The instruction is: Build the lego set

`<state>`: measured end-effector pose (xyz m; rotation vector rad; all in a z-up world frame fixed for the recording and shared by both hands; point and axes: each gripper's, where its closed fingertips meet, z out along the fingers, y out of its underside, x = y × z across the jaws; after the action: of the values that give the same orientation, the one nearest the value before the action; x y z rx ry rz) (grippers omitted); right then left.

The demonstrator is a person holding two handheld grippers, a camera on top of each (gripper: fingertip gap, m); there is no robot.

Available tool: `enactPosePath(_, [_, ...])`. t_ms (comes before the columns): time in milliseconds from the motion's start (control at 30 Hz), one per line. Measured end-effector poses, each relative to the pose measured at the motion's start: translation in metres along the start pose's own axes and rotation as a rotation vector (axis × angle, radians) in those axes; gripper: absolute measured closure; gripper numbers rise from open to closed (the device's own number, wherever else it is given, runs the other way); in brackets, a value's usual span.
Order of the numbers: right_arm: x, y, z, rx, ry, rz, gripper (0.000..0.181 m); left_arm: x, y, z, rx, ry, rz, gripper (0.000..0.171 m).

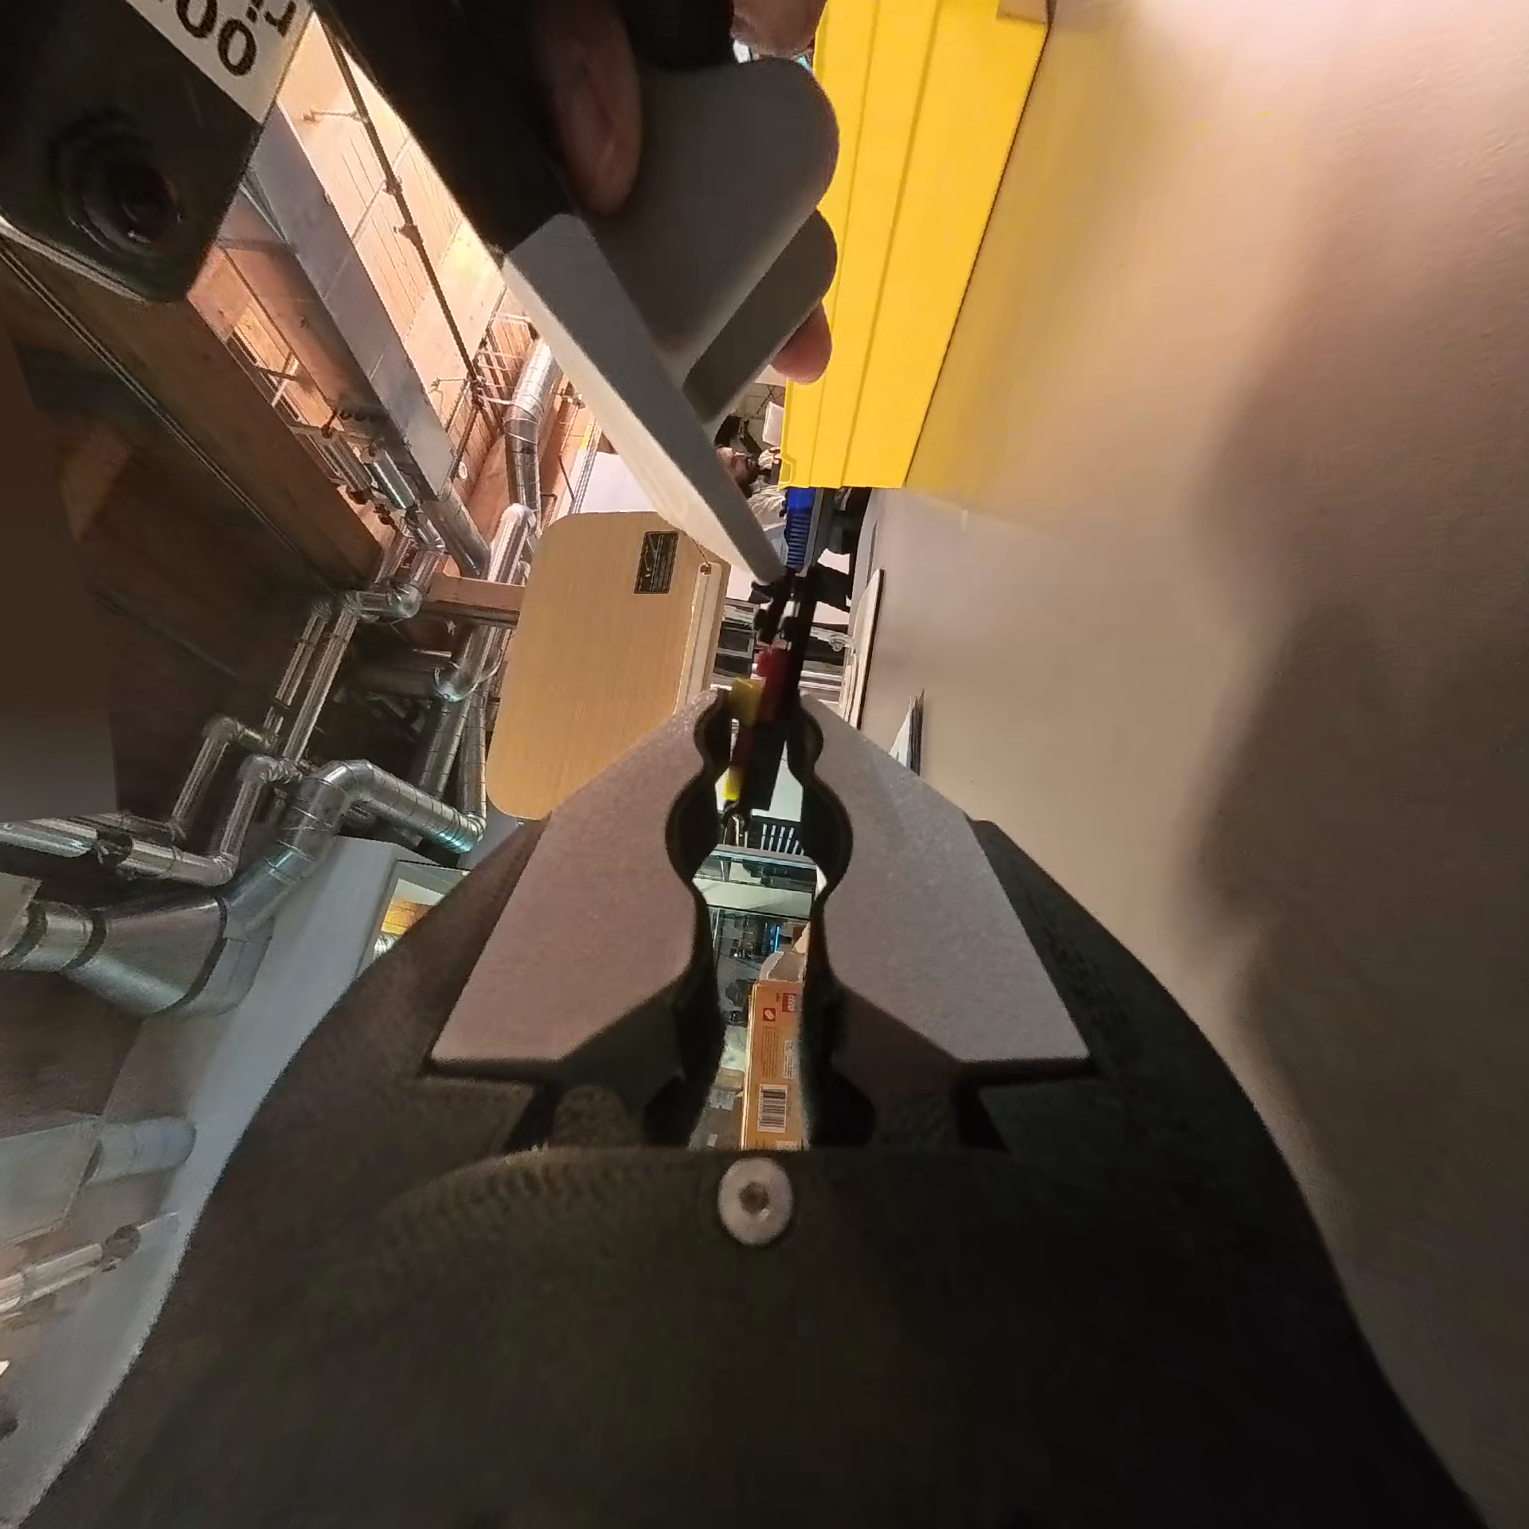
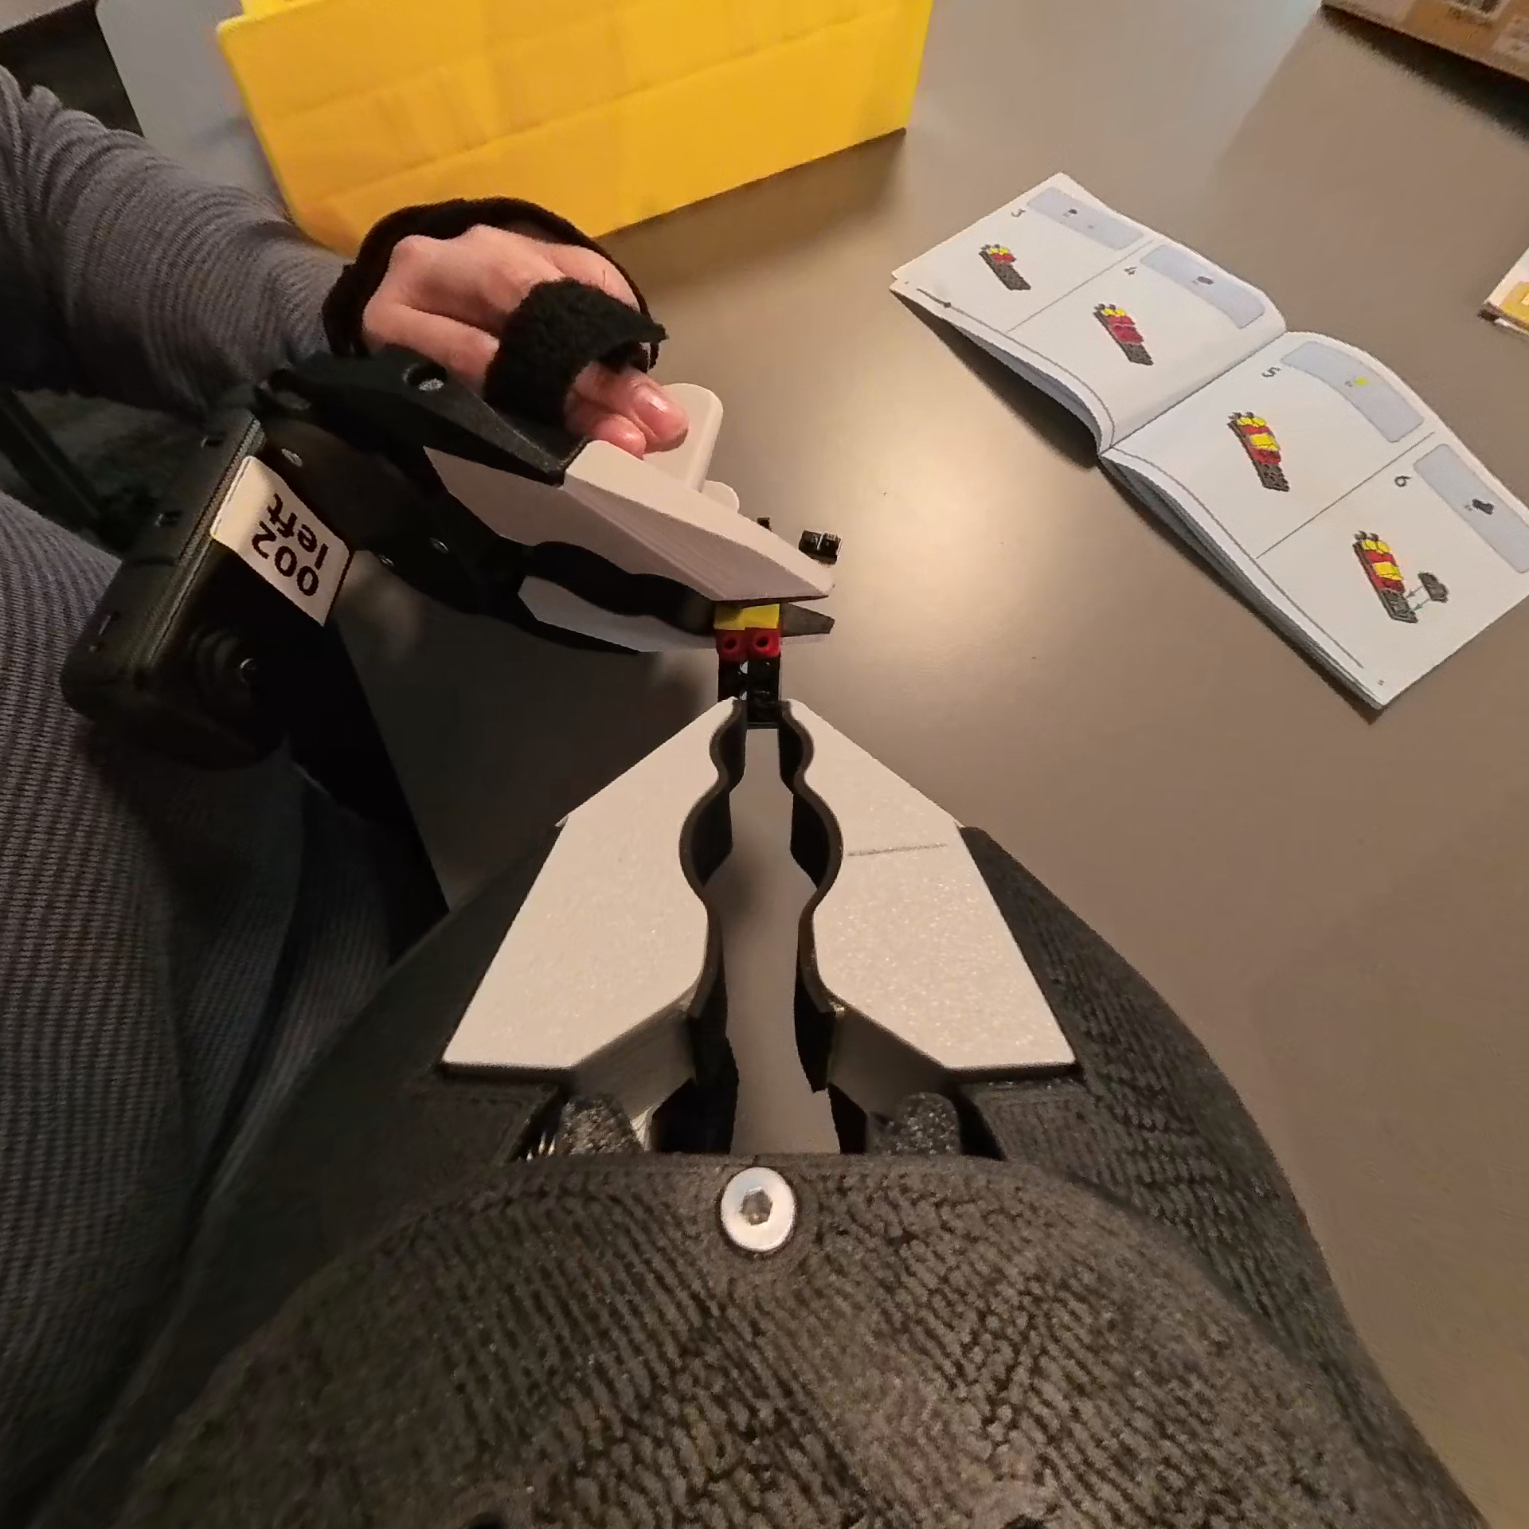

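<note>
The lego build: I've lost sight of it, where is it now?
The lego build is off the table, held between both gripper tips at the right wrist view's centre: left gripper on its yellow-red end, right gripper on its black end.

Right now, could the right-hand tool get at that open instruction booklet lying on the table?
Probably not right away. The right gripper is shut on the black end of the lego model, which the left gripper grips too. The table toward the instruction booklet looks bare, so only the full jaws hinder it.
</note>
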<state>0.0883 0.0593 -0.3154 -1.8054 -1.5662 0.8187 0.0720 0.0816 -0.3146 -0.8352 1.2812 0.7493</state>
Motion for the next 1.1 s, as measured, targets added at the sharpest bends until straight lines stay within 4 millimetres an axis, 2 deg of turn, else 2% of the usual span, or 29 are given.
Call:
enactPosePath(200, [0.000,-0.001,0.000,0.015,0.008,0.001,0.174,0.000,0.000,0.000,0.000,0.002,-0.001,0.160])
enactPosePath(333, [0.004,-0.008,-0.006,0.066,0.051,-0.030,0.165,0.001,0.003,0.001,-0.017,0.012,-0.013,0.160])
enactPosePath(400, [0.004,-0.014,-0.011,0.130,0.088,-0.104,0.153,0.002,0.005,0.001,-0.030,0.021,-0.021,0.160])
enactPosePath(500, [0.007,-0.016,-0.015,0.206,0.280,-0.426,0.130,0.002,0.008,0.002,-0.043,0.029,-0.044,0.160])
enactPosePath(633, [0.005,-0.005,-0.006,0.121,0.623,-0.991,0.135,0.004,0.011,0.003,-0.058,0.047,-0.070,0.160])
enactPosePath(733, [-0.003,0.002,0.011,0.064,0.723,-1.238,0.141,0.005,0.012,0.003,-0.062,0.060,-0.086,0.160])
enactPosePath(900, [0.004,-0.002,0.021,0.056,0.812,-1.276,0.141,0.007,0.011,0.003,-0.063,0.071,-0.078,0.160])
enactPosePath(1100, [0.014,-0.006,0.021,0.039,0.858,-1.236,0.159,0.006,0.010,0.002,-0.058,0.077,-0.096,0.160])
